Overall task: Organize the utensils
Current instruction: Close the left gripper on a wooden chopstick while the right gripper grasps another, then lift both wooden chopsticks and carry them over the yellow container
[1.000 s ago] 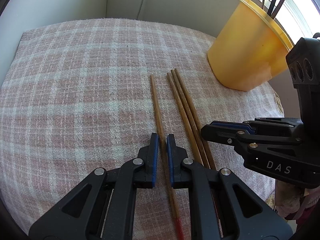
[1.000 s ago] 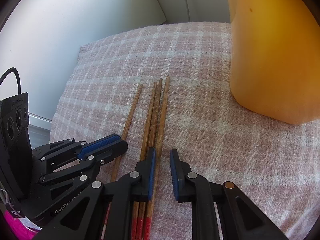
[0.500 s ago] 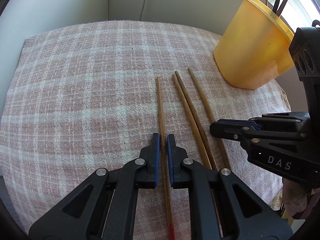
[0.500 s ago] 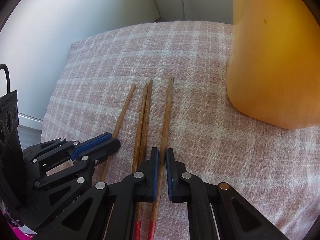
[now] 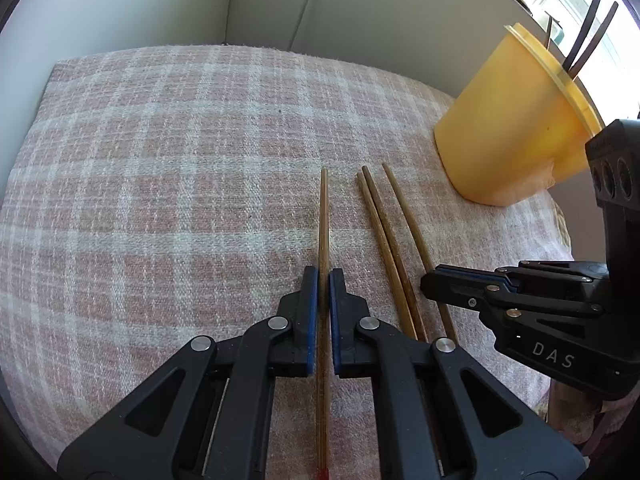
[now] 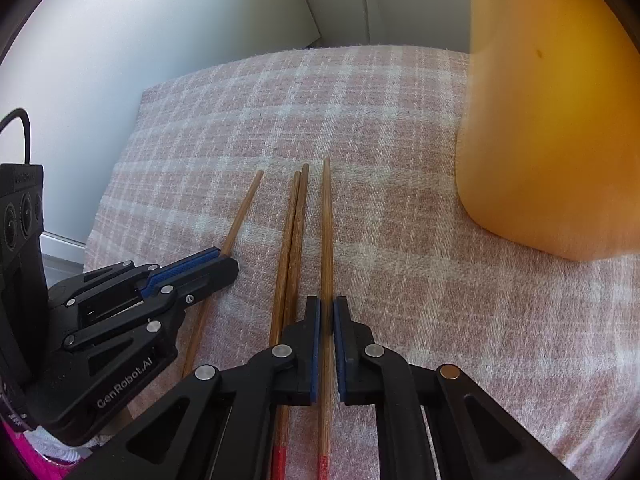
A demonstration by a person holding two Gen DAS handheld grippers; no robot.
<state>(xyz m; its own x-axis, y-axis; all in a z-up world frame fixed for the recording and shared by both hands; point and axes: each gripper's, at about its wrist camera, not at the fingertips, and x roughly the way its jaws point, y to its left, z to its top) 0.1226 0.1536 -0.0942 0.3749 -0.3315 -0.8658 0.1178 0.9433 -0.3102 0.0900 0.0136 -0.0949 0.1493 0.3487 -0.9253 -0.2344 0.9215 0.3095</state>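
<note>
Four wooden chopsticks with red ends lie on a pink plaid cloth (image 5: 160, 160). My left gripper (image 5: 324, 274) has its jaws closing tight on the leftmost chopstick (image 5: 324, 220), and the blue pads press it. My right gripper (image 6: 327, 302) is shut on the rightmost chopstick (image 6: 327, 220). A loose pair of chopsticks (image 5: 380, 224) lies between the two held ones. In the right wrist view the left gripper (image 6: 224, 264) sits on the leftmost chopstick (image 6: 243, 208), left of the pair (image 6: 294, 232). In the left wrist view the right gripper (image 5: 430, 282) grips its chopstick (image 5: 404, 208).
A yellow plastic cup (image 5: 504, 140) stands at the back right of the cloth, with dark utensil handles (image 5: 588, 40) sticking out of it. It fills the right side of the right wrist view (image 6: 552, 120). A pale wall backs the cloth, whose left edge drops off.
My right gripper shut on the rightmost chopstick and drew it away from the pair. My left gripper tightened on its chopstick and rose a little, so the cloth looks farther off.
</note>
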